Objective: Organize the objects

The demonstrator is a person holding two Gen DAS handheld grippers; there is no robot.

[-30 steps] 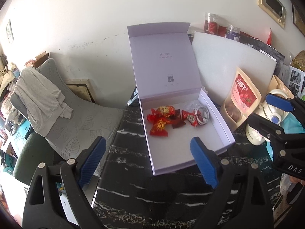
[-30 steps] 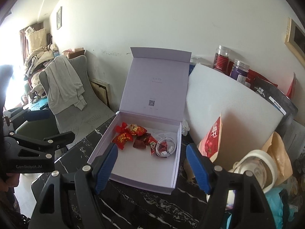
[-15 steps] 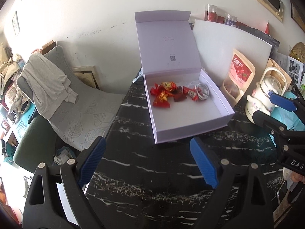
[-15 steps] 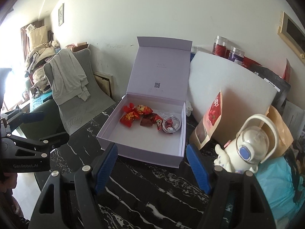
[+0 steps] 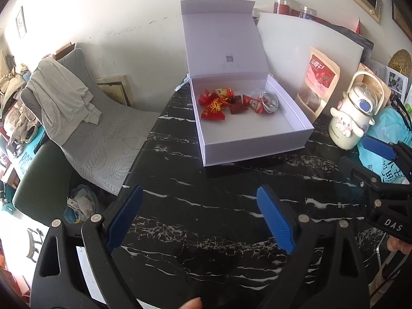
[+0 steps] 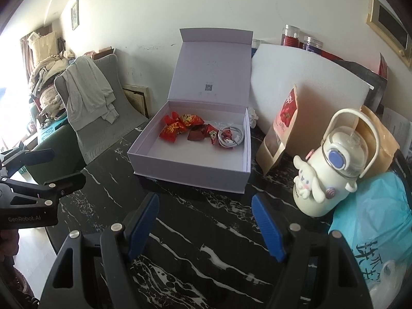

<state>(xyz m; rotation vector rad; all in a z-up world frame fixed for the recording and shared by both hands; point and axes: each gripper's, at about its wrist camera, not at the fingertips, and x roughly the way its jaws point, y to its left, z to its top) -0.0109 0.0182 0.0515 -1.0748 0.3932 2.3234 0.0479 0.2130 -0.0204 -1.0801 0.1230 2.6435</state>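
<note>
Both tools, left (image 5: 199, 217) and right (image 6: 204, 222), are spread, empty. Candies (image 6: 180, 126) and cable (image 6: 230, 137) are boxed ahead; lid (image 6: 212, 64) is not yet closed.

Both grippers have moved back from the open box (image 5: 247, 128). The left gripper (image 5: 200, 219) and the right gripper (image 6: 204, 221) are now over bare black marble table (image 5: 206, 206), and the white cartoon bottle (image 6: 327, 170) has come fully into the right wrist view.

left wrist: faces box (image 5: 247, 118) from left | right wrist: from right | shared: box
</note>
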